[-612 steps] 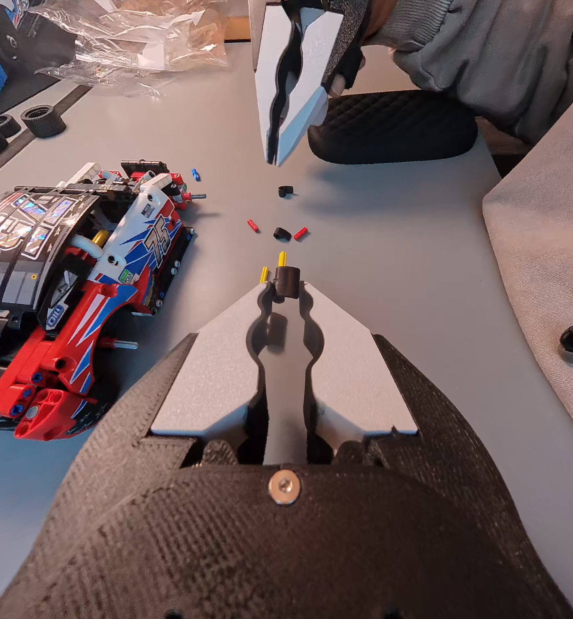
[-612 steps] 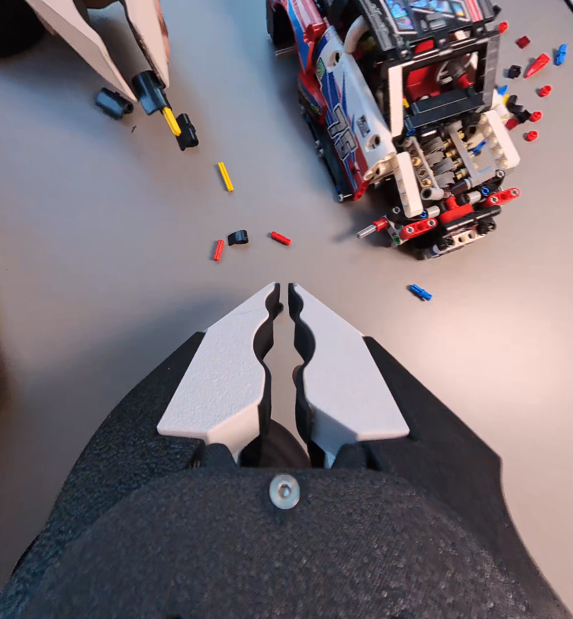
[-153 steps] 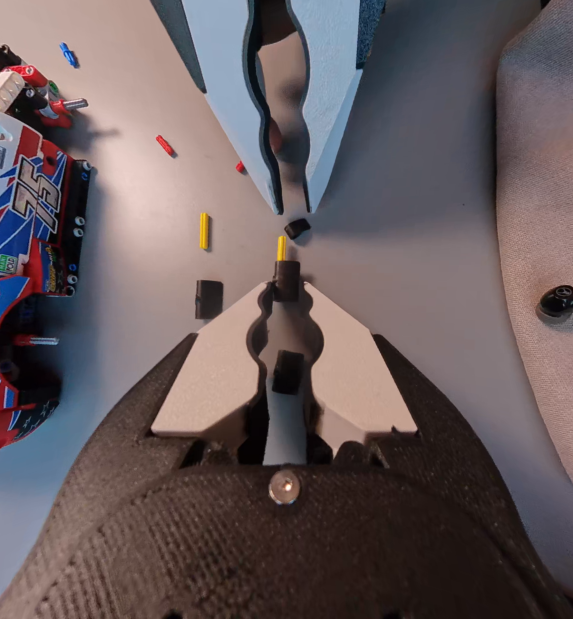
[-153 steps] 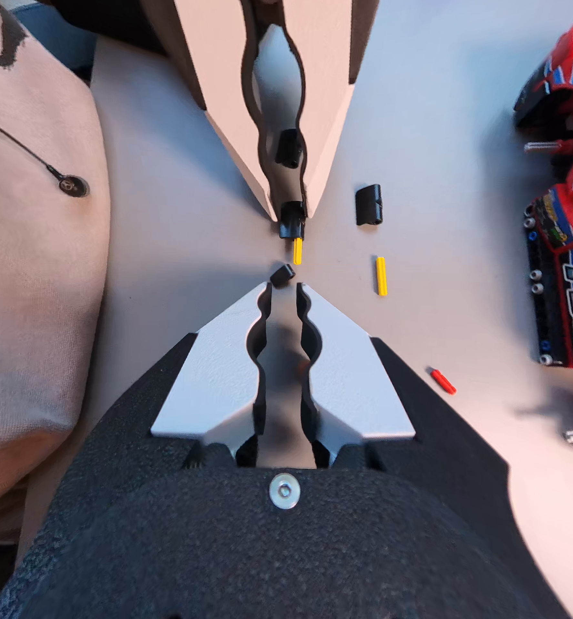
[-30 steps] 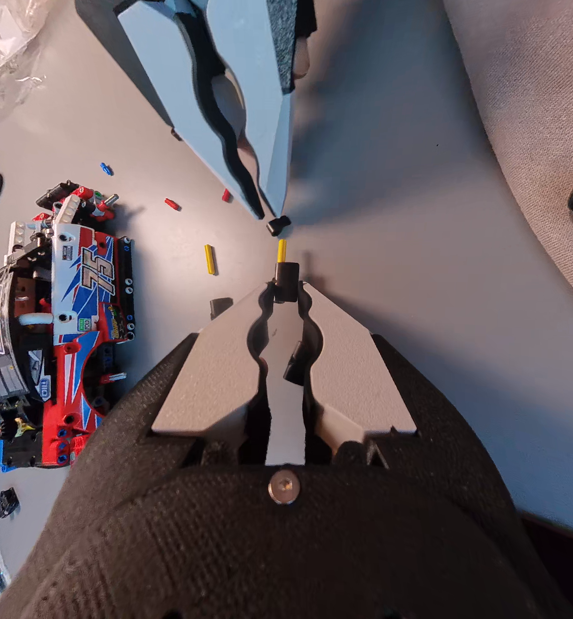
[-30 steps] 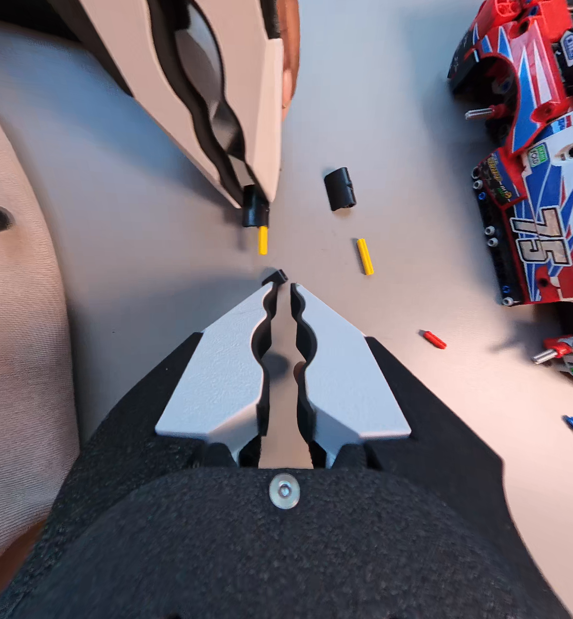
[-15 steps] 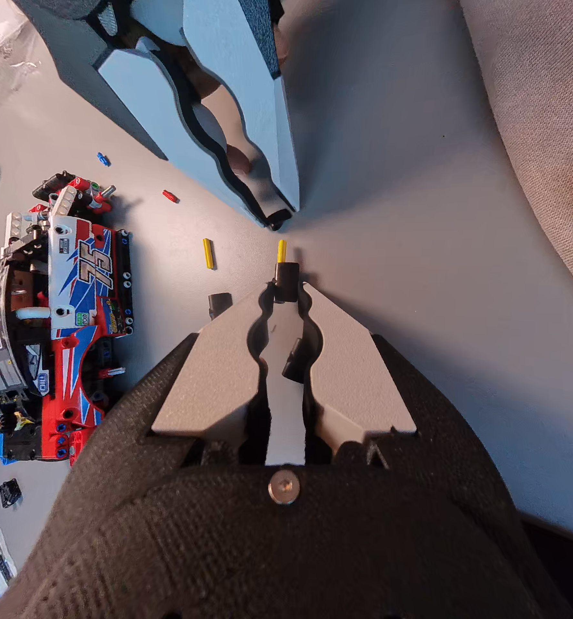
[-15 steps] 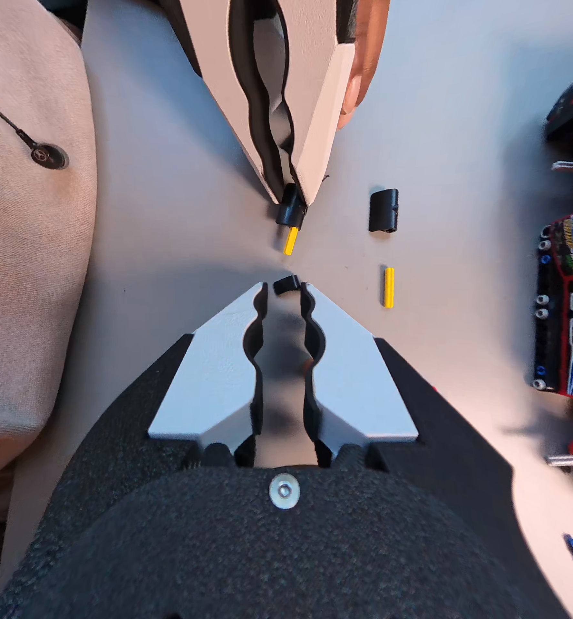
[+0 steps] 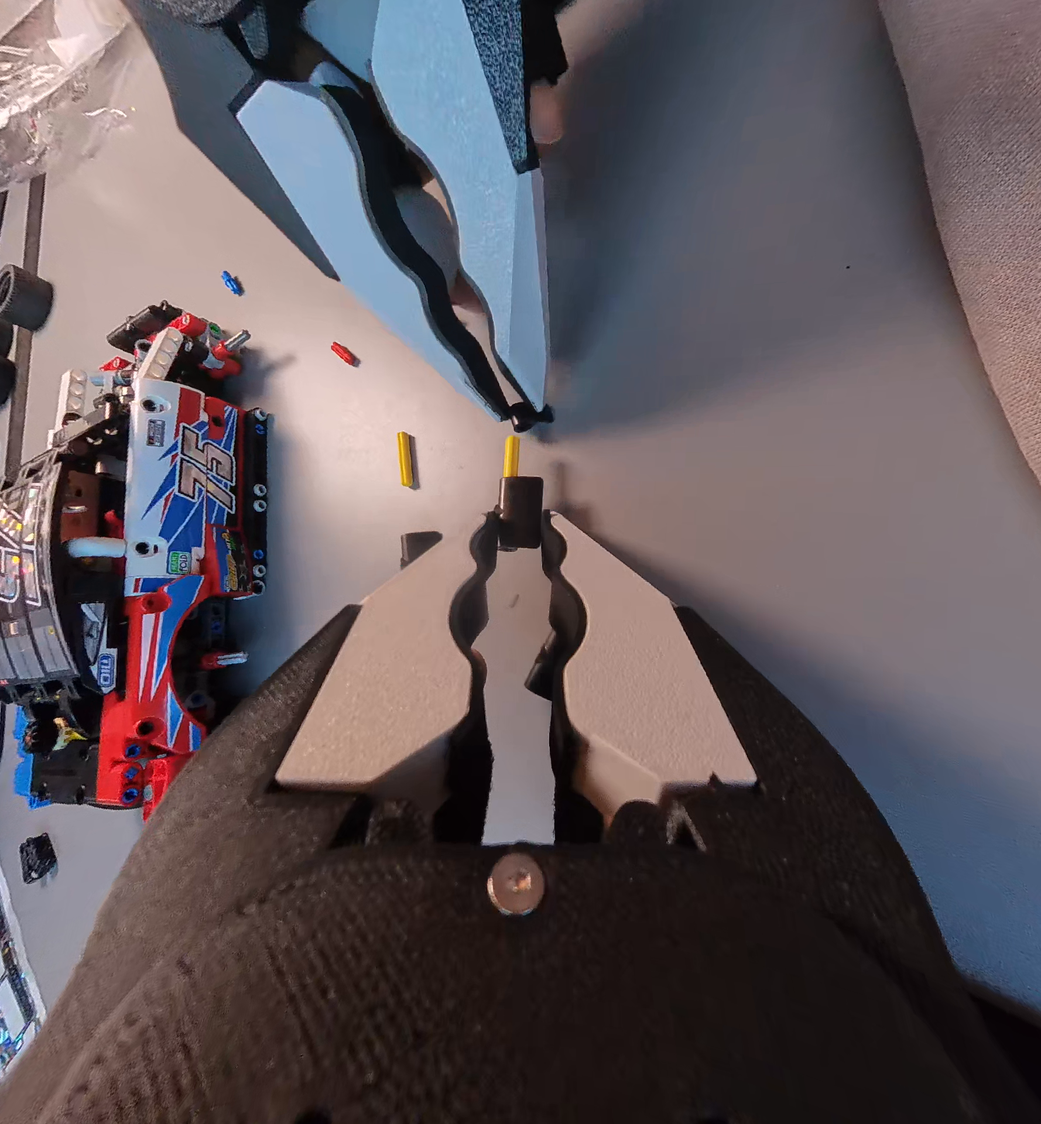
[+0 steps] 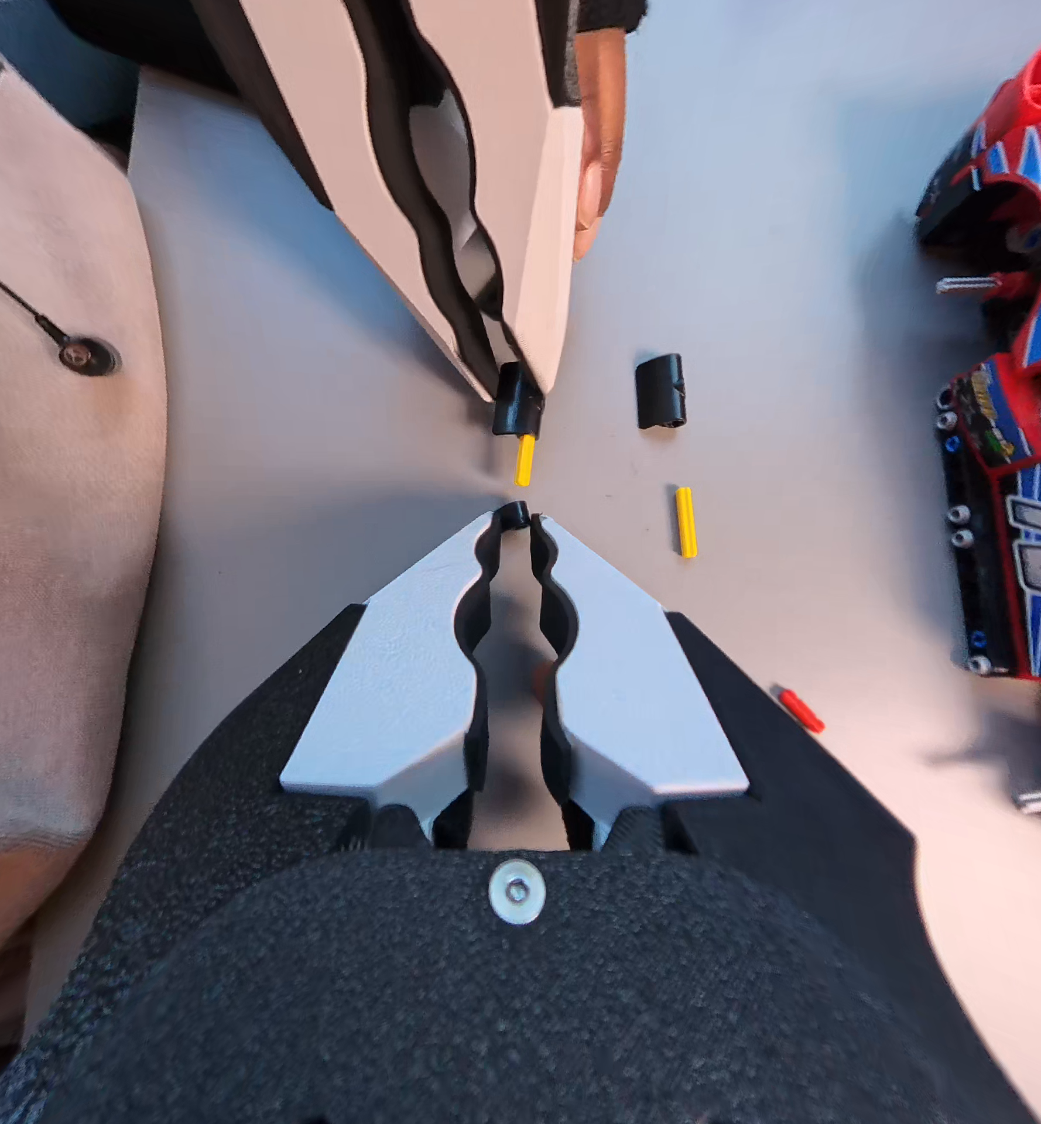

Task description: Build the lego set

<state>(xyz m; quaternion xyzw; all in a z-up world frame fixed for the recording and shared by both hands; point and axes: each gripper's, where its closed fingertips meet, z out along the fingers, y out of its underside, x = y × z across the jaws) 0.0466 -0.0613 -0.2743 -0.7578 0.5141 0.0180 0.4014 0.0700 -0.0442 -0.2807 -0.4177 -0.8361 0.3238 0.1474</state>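
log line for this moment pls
left tongs: shut on black connector with yellow axle | right tongs: shut on small black bush | parts facing, not joined

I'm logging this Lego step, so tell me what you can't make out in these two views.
- Small black piece in the right gripper: shape mostly hidden by the fingertips, both views.
- Whether the yellow axle has met it: too small, tips shadowed.
- Dark piece inside the left gripper: hidden behind a finger, left view.
- Car: cut by the right view's edge.
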